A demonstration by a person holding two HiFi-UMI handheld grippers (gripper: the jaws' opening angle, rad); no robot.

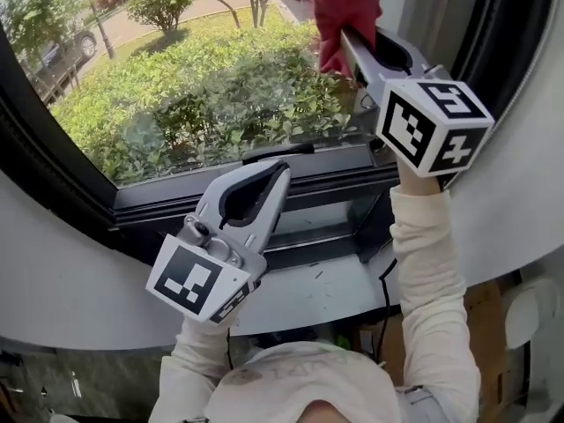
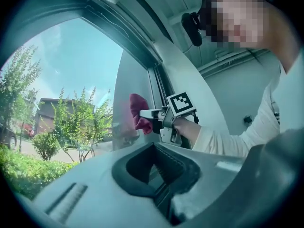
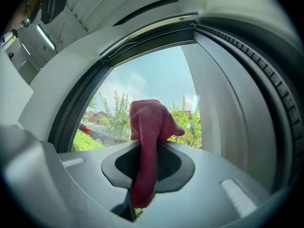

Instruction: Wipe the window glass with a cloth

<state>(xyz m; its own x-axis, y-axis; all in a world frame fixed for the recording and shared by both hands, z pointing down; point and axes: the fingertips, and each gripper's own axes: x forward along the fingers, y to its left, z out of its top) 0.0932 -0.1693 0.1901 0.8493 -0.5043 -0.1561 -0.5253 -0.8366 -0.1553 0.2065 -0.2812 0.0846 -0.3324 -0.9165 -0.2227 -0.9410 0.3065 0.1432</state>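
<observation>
The window glass [image 1: 176,77] shows shrubs and a street outside. A red cloth [image 1: 344,7] is bunched against the pane's upper right, and my right gripper [image 1: 345,35] is shut on it. In the right gripper view the cloth [image 3: 149,122] hangs down through the closed jaws and hides the fingertips of the right gripper [image 3: 150,144]. My left gripper [image 1: 283,167] is shut with nothing in it, low by the bottom frame, its tips near the black handle [image 1: 278,152]. From the left gripper view [image 2: 154,147], the right gripper [image 2: 148,114] and cloth [image 2: 137,110] are seen at the glass [image 2: 71,80].
A black window frame [image 1: 159,201] runs along the bottom and up the right side [image 1: 502,33]. Below it lies a white sill [image 1: 326,289] with a dark cable [image 1: 384,289] at its right. White curved wall [image 1: 62,271] surrounds the opening.
</observation>
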